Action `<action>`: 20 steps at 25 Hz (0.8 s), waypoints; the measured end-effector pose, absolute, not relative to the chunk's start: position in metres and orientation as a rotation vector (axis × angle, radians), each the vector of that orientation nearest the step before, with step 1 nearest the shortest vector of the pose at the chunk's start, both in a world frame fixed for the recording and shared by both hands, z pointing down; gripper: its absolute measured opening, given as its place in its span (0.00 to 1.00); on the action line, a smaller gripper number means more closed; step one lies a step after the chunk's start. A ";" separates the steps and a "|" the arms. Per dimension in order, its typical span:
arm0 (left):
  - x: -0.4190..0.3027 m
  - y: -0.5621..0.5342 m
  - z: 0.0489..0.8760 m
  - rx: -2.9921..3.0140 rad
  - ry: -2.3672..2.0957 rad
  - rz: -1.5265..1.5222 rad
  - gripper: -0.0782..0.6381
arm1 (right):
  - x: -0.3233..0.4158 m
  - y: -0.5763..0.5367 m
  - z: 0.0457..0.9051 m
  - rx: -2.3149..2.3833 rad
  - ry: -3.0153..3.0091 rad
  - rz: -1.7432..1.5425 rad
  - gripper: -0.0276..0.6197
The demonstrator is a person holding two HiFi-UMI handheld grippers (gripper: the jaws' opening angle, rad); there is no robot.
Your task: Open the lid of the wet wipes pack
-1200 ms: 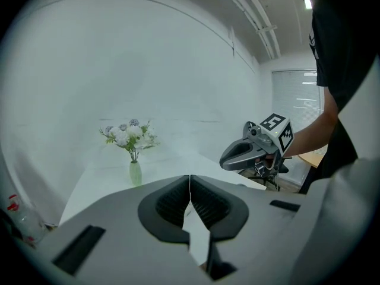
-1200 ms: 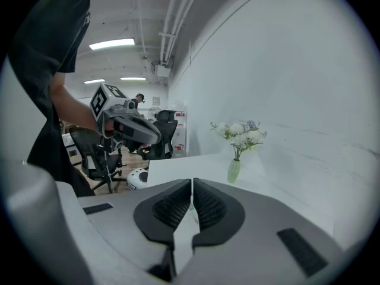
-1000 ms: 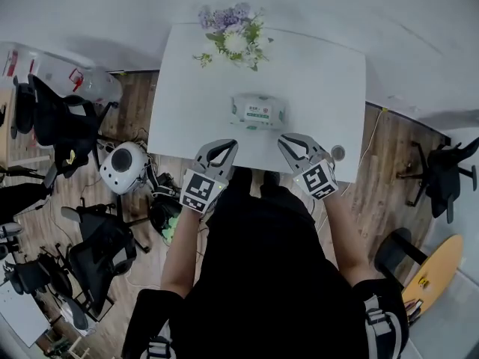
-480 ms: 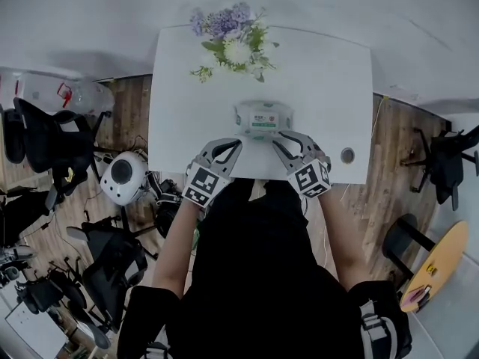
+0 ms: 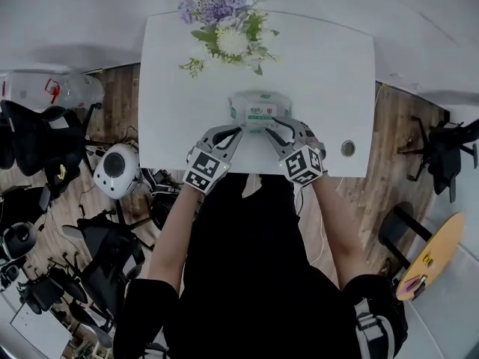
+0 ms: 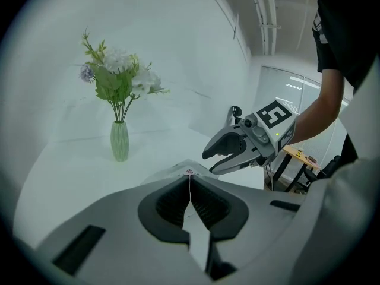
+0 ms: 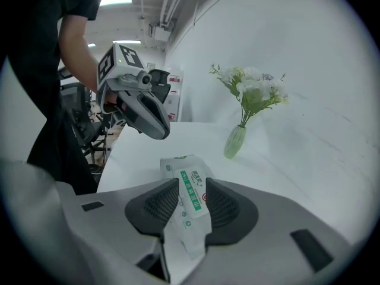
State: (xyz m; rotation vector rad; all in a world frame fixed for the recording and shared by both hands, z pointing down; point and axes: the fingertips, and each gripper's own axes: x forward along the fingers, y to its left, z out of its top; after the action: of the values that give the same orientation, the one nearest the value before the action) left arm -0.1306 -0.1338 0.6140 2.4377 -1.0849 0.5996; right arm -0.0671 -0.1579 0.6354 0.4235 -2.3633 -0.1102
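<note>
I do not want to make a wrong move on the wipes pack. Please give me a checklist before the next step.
1. Pack lies flat on the table: ok.
2. Right claw open: ok; it has just been opening, pack shows in its gap, not squeezed.
3. Left claw open for holding: not ok; shut, empty.
4. Lid edge found: cannot tell.
5. Vase stands clear of the pack: ok.
</note>
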 end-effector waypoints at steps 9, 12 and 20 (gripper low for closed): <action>-0.125 -0.145 0.642 2.410 -1.083 0.626 0.14 | -0.078 -0.163 0.658 0.389 -2.331 -0.177 0.29; -0.122 -0.147 0.650 2.392 -1.080 0.630 0.14 | -0.077 -0.165 0.664 0.388 -2.316 -0.190 0.29; -0.116 -0.147 0.677 2.333 -1.069 0.656 0.14 | -0.075 -0.164 0.687 0.369 -2.277 -0.189 0.31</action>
State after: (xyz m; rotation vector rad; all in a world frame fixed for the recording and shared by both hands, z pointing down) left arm -0.1160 -0.1473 0.6769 2.3334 -1.0694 0.6563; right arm -0.0754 -0.1645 0.6870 0.3692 -2.2774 -0.1891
